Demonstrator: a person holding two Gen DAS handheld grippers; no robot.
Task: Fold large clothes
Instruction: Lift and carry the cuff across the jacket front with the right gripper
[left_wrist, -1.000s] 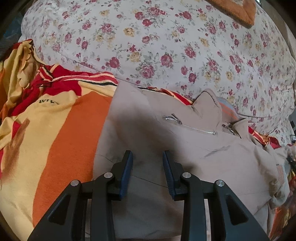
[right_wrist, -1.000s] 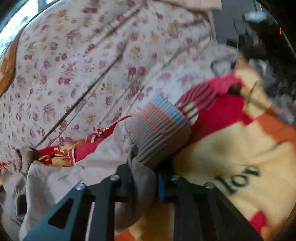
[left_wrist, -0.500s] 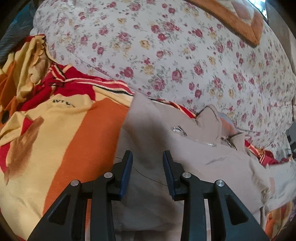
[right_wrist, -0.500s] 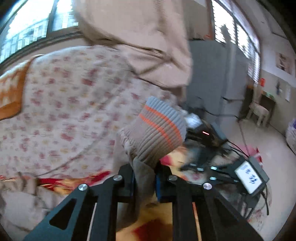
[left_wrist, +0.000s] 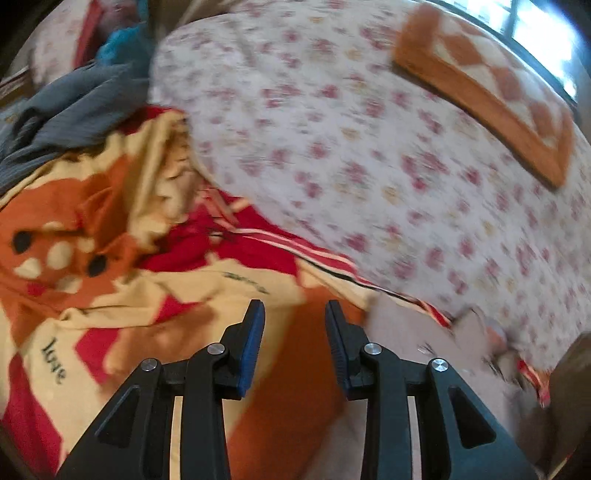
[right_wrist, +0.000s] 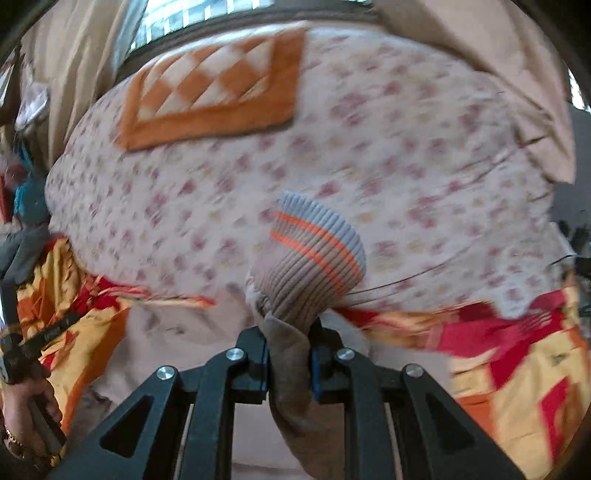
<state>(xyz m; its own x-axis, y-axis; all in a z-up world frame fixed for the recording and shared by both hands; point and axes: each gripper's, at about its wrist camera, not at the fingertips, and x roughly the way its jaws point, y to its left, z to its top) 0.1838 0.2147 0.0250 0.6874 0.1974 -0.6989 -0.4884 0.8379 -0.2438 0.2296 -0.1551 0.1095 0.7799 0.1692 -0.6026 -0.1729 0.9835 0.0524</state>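
Blanket (left_wrist: 110, 295) fills the left view's lower left, with the beige jacket (left_wrist: 424, 332) at lower right, just right of the wide, empty left gripper (left_wrist: 294, 314). Right gripper (right_wrist: 288, 350) is clamped on the sleeve, its striped cuff (right_wrist: 310, 254) poking up at center.

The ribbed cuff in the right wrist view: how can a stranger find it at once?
Look at the large floral quilt; in front of it, the right gripper pinches beige jacket fabric. The ribbed cuff rises just above that grip. Only it has knit ridges, with orange stripes and a grey-blue edge.
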